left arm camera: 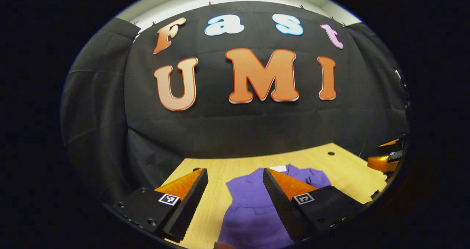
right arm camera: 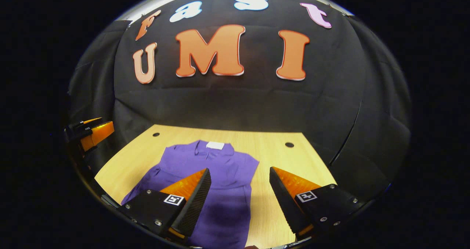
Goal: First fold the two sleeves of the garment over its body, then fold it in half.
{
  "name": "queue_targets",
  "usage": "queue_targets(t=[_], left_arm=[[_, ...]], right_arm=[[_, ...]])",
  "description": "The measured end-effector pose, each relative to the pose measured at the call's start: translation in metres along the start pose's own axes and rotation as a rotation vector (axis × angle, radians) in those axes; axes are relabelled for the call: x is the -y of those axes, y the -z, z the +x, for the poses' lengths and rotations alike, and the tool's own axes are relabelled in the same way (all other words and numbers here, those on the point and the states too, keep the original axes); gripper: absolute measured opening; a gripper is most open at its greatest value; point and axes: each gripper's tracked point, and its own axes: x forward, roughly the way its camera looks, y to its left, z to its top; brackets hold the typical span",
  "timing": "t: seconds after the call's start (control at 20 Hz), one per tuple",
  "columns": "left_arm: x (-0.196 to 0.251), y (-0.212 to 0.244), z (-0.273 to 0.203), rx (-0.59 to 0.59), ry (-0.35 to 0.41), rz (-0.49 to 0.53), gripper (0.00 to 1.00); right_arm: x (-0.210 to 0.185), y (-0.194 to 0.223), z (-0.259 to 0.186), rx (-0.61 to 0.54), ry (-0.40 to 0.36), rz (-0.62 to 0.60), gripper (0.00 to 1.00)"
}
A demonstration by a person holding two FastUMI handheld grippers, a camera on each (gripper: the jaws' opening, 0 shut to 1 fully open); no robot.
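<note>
Purple fabric marks the garment (left arm camera: pixel 253 212), which in the left gripper view lies flat on the light wooden table (left arm camera: pixel 341 168) at lower centre of the frame. Its collar end, bearing a small white label (left arm camera: pixel 278 168), points toward the black cloth wall (left arm camera: pixel 235 127). The left gripper (left arm camera: pixel 235 197) occupies the bottom of this view with its jaws spread wide and nothing between them; its left finger is over bare table and its right finger overlaps the garment in the picture, though contact cannot be judged. The other gripper's orange and black tip (left arm camera: pixel 385 157) shows at the right edge of the frame, beside the table's far corner.

Right gripper view: the garment (right arm camera: pixel 216 175) lies at lower centre, collar and white label (right arm camera: pixel 215 145) toward the wall, one sleeve extending to the lower left of the frame. The table (right arm camera: pixel 279 157) has two small dark holes (right arm camera: pixel 289 144) near its far edge. The right gripper (right arm camera: pixel 240 197) is open and holds nothing; its left finger overlaps the purple cloth, its right finger is over bare wood beside the garment's edge. An orange and black gripper tip (right arm camera: pixel 91 133) appears at the left edge, off the table.
</note>
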Motion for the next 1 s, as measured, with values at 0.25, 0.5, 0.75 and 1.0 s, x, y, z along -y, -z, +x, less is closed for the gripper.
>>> queue_targets(t=[0.25,0.5,0.75,1.0], left_arm=[[-0.003,0.069,0.000,-0.198,0.053,-0.001,0.96],[0.002,0.148,-0.012,-0.462,0.120,-0.014,0.98],[-0.004,0.229,-0.027,-0.714,0.111,-0.082,0.98],[-0.004,0.275,-0.041,-0.874,0.109,-0.069,0.98]], right_arm=[[-0.004,0.068,0.006,-0.196,-0.020,0.048,0.95],[-0.003,0.128,-0.005,-0.349,-0.035,0.076,0.95],[-0.006,0.186,-0.016,-0.518,-0.046,0.103,0.96],[-0.009,0.229,-0.029,-0.633,-0.055,0.138,0.96]])
